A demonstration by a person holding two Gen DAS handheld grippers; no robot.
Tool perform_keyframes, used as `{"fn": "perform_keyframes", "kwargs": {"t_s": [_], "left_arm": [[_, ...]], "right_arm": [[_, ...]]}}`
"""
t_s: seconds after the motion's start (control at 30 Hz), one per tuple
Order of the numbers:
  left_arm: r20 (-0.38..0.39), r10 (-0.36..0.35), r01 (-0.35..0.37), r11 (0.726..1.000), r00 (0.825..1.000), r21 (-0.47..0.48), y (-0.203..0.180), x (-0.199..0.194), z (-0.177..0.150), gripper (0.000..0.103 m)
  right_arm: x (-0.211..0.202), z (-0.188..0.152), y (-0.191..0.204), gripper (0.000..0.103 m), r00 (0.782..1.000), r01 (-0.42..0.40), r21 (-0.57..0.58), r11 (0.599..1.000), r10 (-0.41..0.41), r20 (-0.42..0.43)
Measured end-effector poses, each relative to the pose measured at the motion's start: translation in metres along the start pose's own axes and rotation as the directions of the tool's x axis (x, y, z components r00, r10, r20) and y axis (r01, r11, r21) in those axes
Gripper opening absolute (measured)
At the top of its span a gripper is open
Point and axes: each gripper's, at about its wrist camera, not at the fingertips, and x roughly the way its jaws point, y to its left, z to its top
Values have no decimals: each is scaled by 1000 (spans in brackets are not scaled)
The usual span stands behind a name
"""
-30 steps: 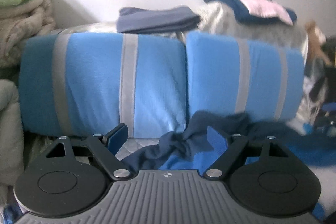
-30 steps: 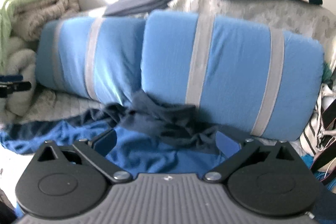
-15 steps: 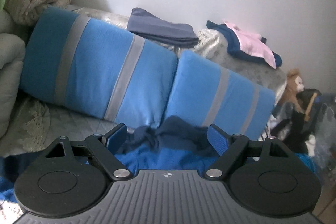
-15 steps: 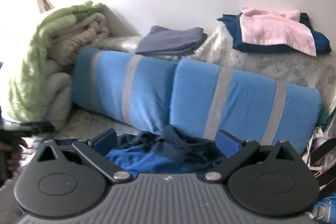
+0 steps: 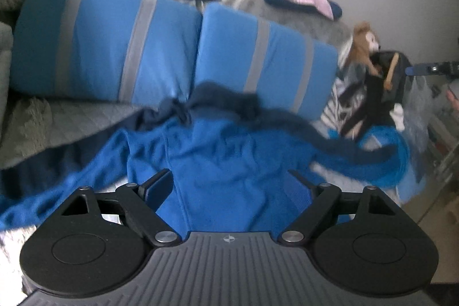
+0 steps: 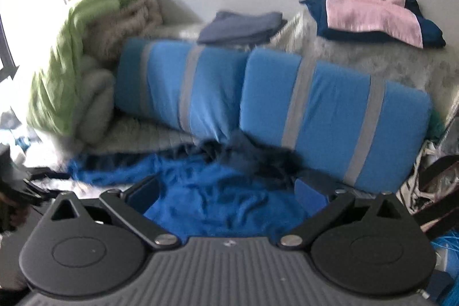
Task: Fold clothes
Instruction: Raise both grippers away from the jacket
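A crumpled bright blue garment (image 5: 218,159) with dark navy parts (image 5: 252,105) lies spread on the bed in front of two blue pillows. My left gripper (image 5: 229,188) hovers over it, open, with nothing pinched between its blue pads. In the right wrist view the same blue garment (image 6: 218,191) lies below my right gripper (image 6: 226,191), which is also open and holds nothing. Folded clothes rest behind the pillows: a grey-blue stack (image 6: 243,27) and a pink piece on navy (image 6: 373,16).
Two blue pillows with grey stripes (image 5: 114,45) (image 6: 330,116) lean along the back. Green and beige blankets (image 6: 86,70) pile at the left. A stuffed toy (image 5: 364,45), bags and the other gripper's tip (image 5: 430,68) sit at the right edge of the bed.
Both grippers have pulled back and away from the pillows, so more of the blue garment shows beneath them. The left view has swung right. Both stay open.
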Motion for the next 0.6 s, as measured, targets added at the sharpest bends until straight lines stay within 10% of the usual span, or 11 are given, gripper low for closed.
{"fn": "perform_keyframes", "kwargs": {"t_s": [0.33,0.6], "left_arm": [[-129,10,-12,1000,992,-14,-38,21,-35,85],[-74,-64,71,993,995,94,-99,-32,-31,85]], "right_arm": [[59,-92,28,103,982,-59,-19,998,55,-178],[25,-120,44,103,981,-102,-45,994,93,-171]]}}
